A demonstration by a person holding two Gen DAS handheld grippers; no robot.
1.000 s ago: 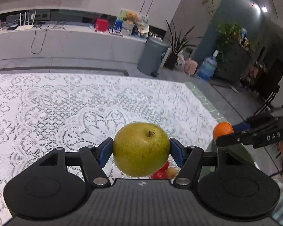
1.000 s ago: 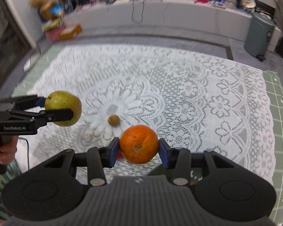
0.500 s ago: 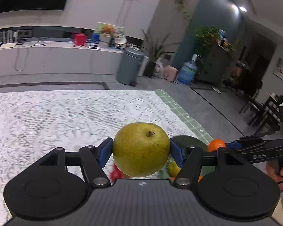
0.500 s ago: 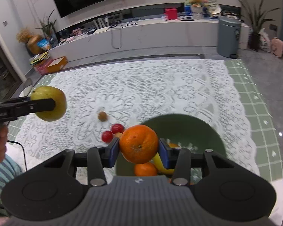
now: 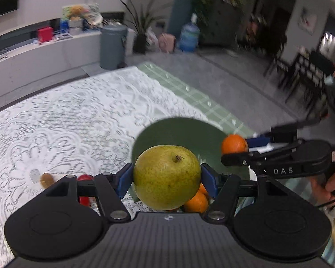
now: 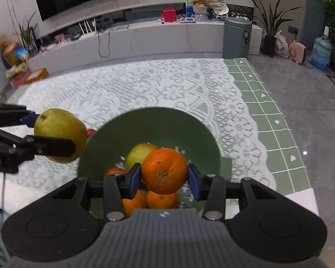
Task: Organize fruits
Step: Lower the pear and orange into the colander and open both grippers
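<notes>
Held an orange [image 6: 164,170] clamped between the blue pads of the right gripper [image 6: 164,176], directly above the green bowl [image 6: 122,129]. Sat inside the bowl rim as seen from the right wrist, with more oranges [image 6: 162,199] and a yellow-green fruit [image 6: 139,153] lying beneath. Needed, by the look of it, only a downward release there.

Gripped a pear [image 5: 166,177], stem end up, in the left gripper [image 5: 166,179], pads pressed on both flanks. Hung at the bowl's left edge rather than over its hollow: from the right wrist, overlapped only the rim. Lay the bowl centre further toward the right gripper, so judged the right the nearer hand to drop first, the left needing a short sideways carry inward.

Left on the lace-covered table [image 5: 67,116] beside the bowl: red fruits [image 5: 84,178] and a small brown one [image 5: 46,179], not yet gathered.
</notes>
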